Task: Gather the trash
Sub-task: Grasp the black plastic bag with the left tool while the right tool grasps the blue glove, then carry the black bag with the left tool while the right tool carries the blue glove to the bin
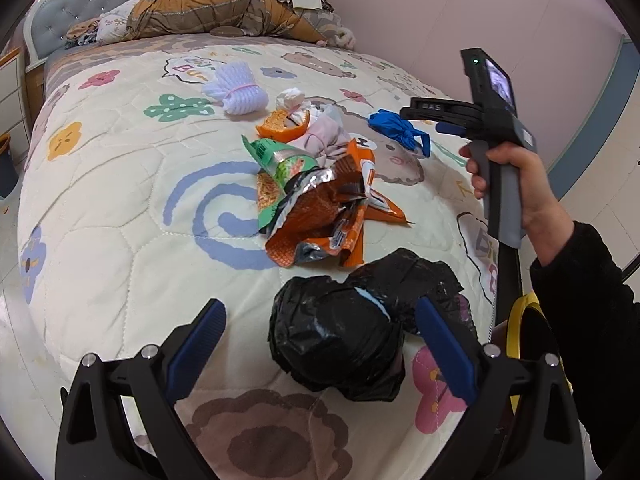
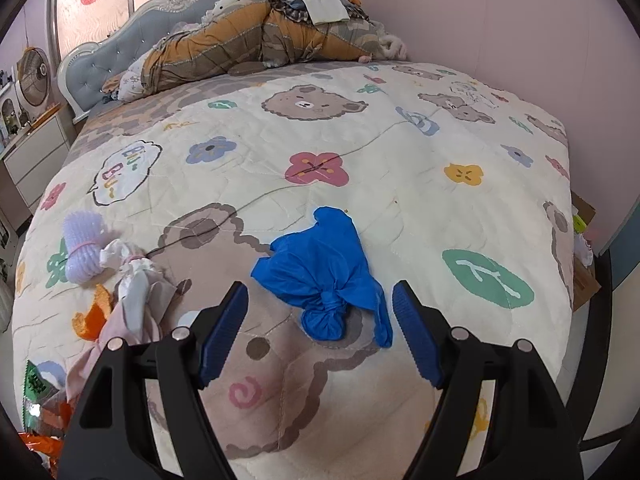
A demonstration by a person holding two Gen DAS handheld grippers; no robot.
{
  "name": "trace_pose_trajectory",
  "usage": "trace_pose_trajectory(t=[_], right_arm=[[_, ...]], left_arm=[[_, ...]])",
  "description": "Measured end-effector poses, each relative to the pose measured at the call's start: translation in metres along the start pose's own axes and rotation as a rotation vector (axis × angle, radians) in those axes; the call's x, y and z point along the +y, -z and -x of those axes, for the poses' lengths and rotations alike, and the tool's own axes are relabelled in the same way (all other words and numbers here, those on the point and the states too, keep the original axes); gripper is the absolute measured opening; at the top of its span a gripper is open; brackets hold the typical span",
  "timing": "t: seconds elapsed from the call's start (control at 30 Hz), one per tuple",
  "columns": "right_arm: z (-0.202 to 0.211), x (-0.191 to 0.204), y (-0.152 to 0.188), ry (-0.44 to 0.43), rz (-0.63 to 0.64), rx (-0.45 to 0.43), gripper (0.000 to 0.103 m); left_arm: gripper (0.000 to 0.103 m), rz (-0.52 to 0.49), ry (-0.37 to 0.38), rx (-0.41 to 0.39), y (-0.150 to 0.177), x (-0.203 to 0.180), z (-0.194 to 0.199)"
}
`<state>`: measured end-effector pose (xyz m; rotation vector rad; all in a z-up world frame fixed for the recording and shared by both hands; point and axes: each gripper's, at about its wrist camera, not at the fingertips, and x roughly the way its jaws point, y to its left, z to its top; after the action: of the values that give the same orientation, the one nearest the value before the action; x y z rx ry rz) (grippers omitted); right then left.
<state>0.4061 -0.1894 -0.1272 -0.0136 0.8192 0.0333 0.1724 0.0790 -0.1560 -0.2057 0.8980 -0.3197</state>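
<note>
On the bedspread (image 1: pixel 120 208): one black bag (image 1: pixel 344 340), one blue bag (image 2: pixel 320 276).

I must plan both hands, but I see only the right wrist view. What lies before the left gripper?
Observer: A knotted black bag lies on the quilt, in line with the open fingers of the left gripper, not gripped.
Operator: Is there other trash near it?
Observer: Yes. A pile of orange and green snack wrappers lies just beyond the black bag, most of it outside your view.
</note>
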Motion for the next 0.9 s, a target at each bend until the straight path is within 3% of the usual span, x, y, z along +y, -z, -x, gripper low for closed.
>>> trace_pose_trajectory(t=[0.13,0.4,0.53,0.7,0.77,0.9], right_arm=[[-0.024,0.002,-0.006,0.051,0.025,0.008,0.071],[-0.06,0.002,-0.015,0.07,0.021,0.043,0.071],[-0.068,0.005,-0.016,0.081,0.03,0.04,0.071],[-0.071,0.013,-0.011,0.063,0.046,0.048,0.049],[-0.071,0.018,-0.01,0.058,0.061,0.054,0.036],[-0.063,0.032,-0.009,0.106,0.117,0.015,0.023]], left_arm=[[0.092,0.02,0.017,0.009,0.0,-0.003,-0.009],[0.091,0.011,0.006,-0.024,0.005,-0.016,-0.015],[0.077,-0.021,-0.013,-0.036,0.008,-0.026,-0.015],[0.051,-0.068,-0.006,-0.031,0.011,-0.037,-0.015],[0.047,-0.081,-0.003,-0.035,0.013,-0.041,-0.015],[0.042,-0.103,0.012,-0.048,0.017,-0.045,-0.011]])
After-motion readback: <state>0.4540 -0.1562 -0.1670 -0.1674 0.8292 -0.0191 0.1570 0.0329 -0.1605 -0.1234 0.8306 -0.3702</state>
